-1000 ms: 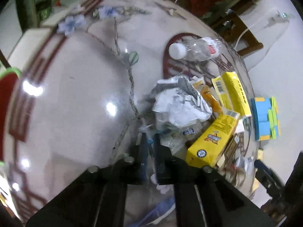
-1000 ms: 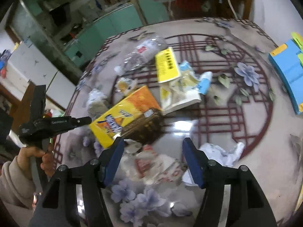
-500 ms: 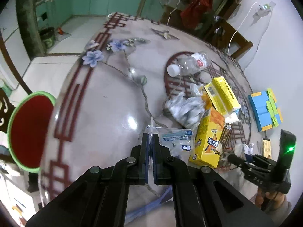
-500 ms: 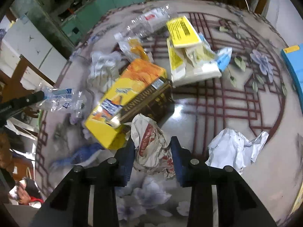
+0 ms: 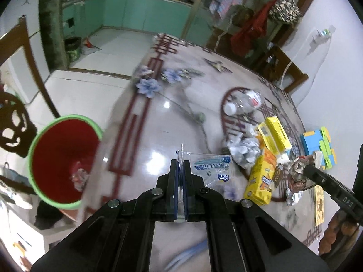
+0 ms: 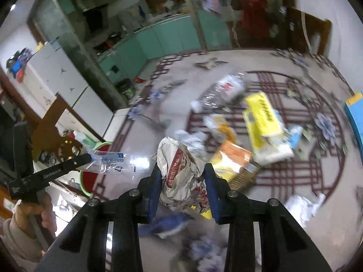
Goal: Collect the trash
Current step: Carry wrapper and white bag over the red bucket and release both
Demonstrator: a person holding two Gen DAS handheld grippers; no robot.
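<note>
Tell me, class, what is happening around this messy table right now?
A person is clearing litter off a patterned table with a handheld gripper in each hand. The left gripper is shut on a clear plastic wrapper, held above the table not far from a red bin with a green rim. The right gripper is clamped on a crumpled paper wrapper. A plastic bottle, yellow cartons and crumpled paper are on the table.

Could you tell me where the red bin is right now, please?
In the left wrist view the red bin stands at the left, below the table edge, beside a dark wooden chair.
</note>
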